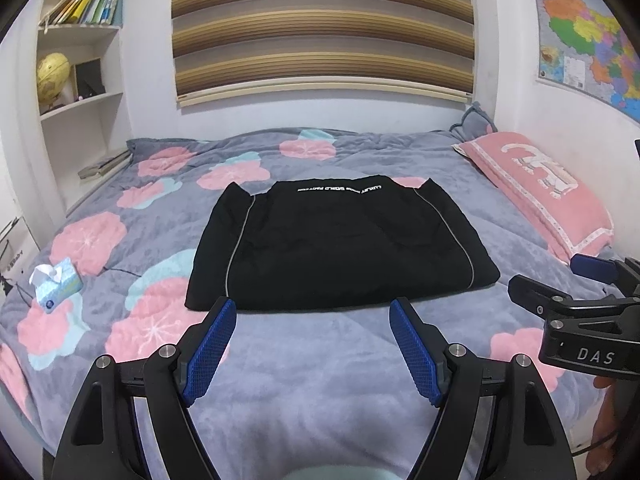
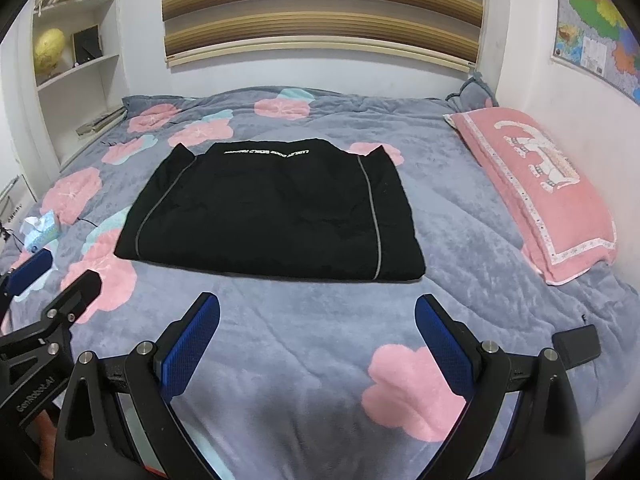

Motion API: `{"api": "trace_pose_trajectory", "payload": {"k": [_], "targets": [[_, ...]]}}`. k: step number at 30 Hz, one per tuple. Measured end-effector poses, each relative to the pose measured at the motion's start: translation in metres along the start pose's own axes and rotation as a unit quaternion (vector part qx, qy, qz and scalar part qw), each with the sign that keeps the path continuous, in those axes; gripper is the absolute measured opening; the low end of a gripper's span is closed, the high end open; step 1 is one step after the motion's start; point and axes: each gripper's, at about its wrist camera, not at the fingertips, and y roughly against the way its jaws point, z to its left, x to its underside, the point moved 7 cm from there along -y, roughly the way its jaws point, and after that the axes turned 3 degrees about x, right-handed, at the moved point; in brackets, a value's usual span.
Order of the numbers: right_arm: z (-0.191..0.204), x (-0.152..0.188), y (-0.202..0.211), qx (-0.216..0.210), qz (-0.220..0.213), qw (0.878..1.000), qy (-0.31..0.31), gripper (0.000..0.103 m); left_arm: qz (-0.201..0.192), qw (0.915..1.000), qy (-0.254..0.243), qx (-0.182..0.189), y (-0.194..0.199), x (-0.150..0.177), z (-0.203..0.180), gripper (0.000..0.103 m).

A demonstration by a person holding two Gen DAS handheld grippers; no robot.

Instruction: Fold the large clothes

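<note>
Nearest the lens, left gripper [image 1: 312, 306] with blue-padded fingers [image 1: 208, 350] spread wide apart, nothing between them, hovering over a grey bedspread [image 1: 320, 392] patterned with pink and pale blue flowers. Likewise the right gripper [image 2: 317, 304], blue pads [image 2: 444, 348] apart and holding nothing, above the near part of the same bedspread. Just beyond both tools, a black garment [image 1: 336, 248] folded into a neat rectangle, lying flat in the middle of the bed, touched by neither gripper; grey piping down each side, a line of white lettering along its far edge. To the far right, a pink pillow [image 1: 540, 196] against the wall. On the left edge of the bed, a tissue pack [image 1: 56, 282]. At near right, a small black device [image 2: 576, 344] on the bedspread. On the far wall, a striped blind [image 1: 324, 28]; at far left, white shelves [image 1: 80, 92] with books and a yellow globe [image 1: 52, 76]; on the right wall, a coloured map [image 1: 584, 32].
</note>
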Motion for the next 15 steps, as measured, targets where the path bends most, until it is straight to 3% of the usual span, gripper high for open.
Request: {"api": "trace_pose_trajectory", "payload": {"k": [15], "targets": [[-0.002,0.004,-0.011,-0.009,0.012,1.0,0.0,0.099,-0.015,0.9995,-0.002,-0.029,-0.002,-0.001,0.005,0.08]]}}
